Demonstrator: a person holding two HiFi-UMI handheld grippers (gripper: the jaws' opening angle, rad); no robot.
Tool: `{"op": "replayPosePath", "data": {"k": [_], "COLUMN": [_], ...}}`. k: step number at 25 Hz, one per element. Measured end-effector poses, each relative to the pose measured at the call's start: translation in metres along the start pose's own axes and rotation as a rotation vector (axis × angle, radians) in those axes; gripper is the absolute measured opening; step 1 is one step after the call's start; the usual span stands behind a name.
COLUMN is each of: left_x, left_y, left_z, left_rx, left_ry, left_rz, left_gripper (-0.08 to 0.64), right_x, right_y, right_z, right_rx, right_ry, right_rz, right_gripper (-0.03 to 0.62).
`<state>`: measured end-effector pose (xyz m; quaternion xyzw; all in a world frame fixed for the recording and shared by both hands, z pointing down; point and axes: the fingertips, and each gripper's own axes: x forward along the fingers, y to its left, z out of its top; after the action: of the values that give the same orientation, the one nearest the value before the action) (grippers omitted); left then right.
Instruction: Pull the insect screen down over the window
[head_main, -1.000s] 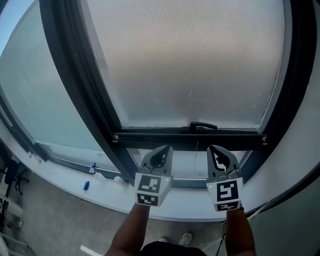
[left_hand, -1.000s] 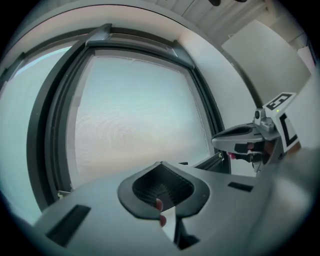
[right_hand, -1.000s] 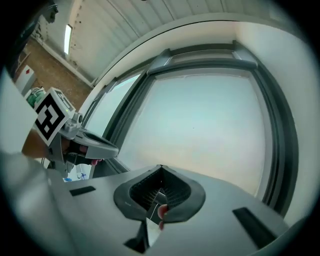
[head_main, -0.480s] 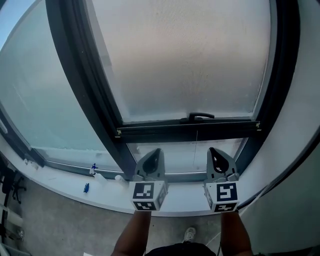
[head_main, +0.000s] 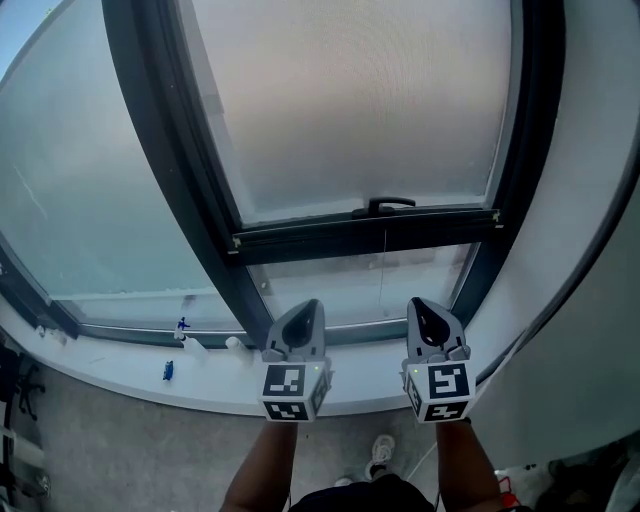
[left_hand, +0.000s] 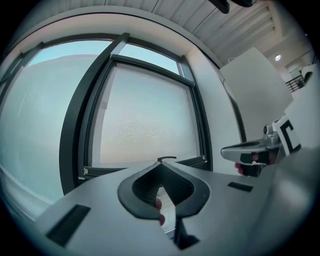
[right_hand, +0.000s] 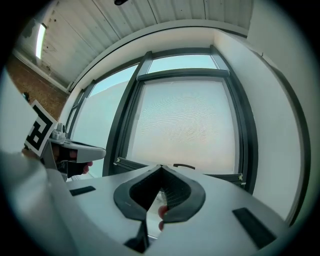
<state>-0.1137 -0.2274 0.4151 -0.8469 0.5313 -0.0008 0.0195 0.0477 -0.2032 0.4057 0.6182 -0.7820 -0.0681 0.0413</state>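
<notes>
Head view cut off the screen (head_main: 350, 110) top; both tool views showed the whole frame. Blue bit (head_main: 168, 372) on the sill (head_main: 220, 385) was too small to tell. Bar (head_main: 300, 242) hung short of the sill, with bare window (head_main: 370, 285) under it. Left tool (head_main: 303, 318) and right tool (head_main: 425, 315) were side by side below the bar, jaws closed, nothing gripped.

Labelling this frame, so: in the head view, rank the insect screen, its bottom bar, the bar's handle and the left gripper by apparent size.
1. insect screen
2-3. bottom bar and left gripper: look similar; the gripper is nearer the camera, so unranked
4. handle
</notes>
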Motion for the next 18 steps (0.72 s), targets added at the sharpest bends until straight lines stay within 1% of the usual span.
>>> {"op": "replayPosePath", "data": {"k": [8,12,18], "left_x": [-0.033,-0.048,-0.062], "left_y": [-0.026,-0.033,-0.043], "left_z": [-0.017,-0.02,-0.032], "left_rx": [-0.008,-0.009,-0.018], "left_ry": [0.031,0.037,0.062], "left_rz": [-0.053,-0.052,-0.031], "left_gripper": [0.003,0.003,0.003], "right_x": [-0.045,-0.06,-0.073], "right_y": [0.024,0.028,0.03], "right_z": [-0.014,-0.013,-0.017], "right_rx": [-0.009,-0.019,-0.017], "right_ry": [0.034,0.037,0.036], "right_rz": [-0.004,-0.014,0.001], "right_gripper": [0.005,0.005,0.005]}}
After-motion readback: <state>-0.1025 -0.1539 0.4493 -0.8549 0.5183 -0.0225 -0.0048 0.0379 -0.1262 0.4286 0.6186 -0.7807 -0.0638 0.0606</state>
